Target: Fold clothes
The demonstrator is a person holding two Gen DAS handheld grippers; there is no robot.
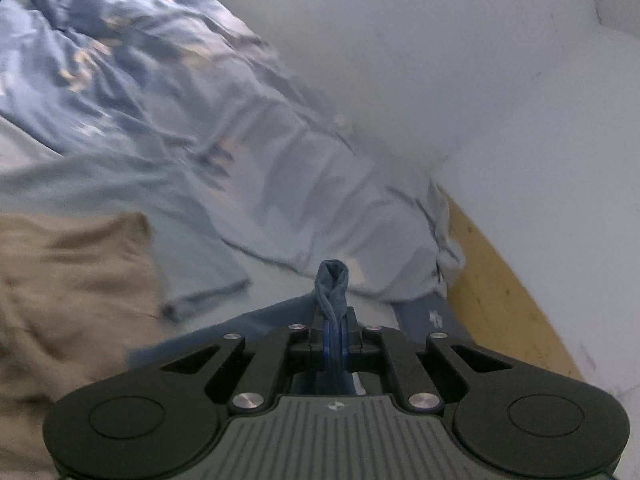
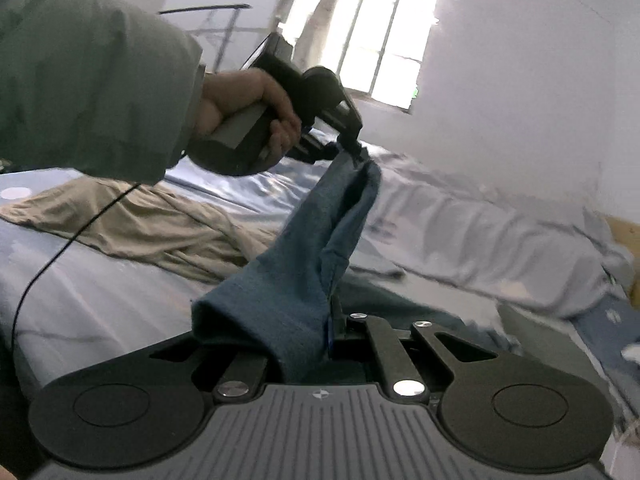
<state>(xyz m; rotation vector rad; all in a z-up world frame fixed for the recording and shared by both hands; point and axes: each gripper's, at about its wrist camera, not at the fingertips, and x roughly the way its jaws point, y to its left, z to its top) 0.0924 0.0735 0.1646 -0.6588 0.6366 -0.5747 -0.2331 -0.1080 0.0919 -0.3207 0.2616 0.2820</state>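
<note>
Ahead of both our grippers lies the bed (image 2: 100,300), its pale blue sheet taking up most of what we see, with a white wall (image 2: 520,80) behind it and one bright window (image 2: 372,40) beyond the left gripper in the right wrist view. A rumpled light blue duvet (image 1: 300,184) runs along the far side of the bed, ahead of and above our left gripper's fingers; a strip of wooden bed frame (image 1: 500,300) shows to its right. One tan garment (image 2: 152,228) lies flat on the sheet, left of both grippers and behind the cloth we hold. A thin black cable (image 2: 52,260) hangs from the left gripper's handle across that side.

We count one blue garment (image 2: 304,280), stretched between the two grippers and lifted clear of the bed. Our left gripper (image 1: 331,320), held in the left hand (image 2: 248,108) under a grey-green sleeve (image 2: 88,80), has its jaws closed tight on a bunched, twisted end of the blue garment. Our right gripper (image 2: 332,332) is likewise clamped shut on the other end, whose loose fold drapes over its left finger and hides it.
</note>
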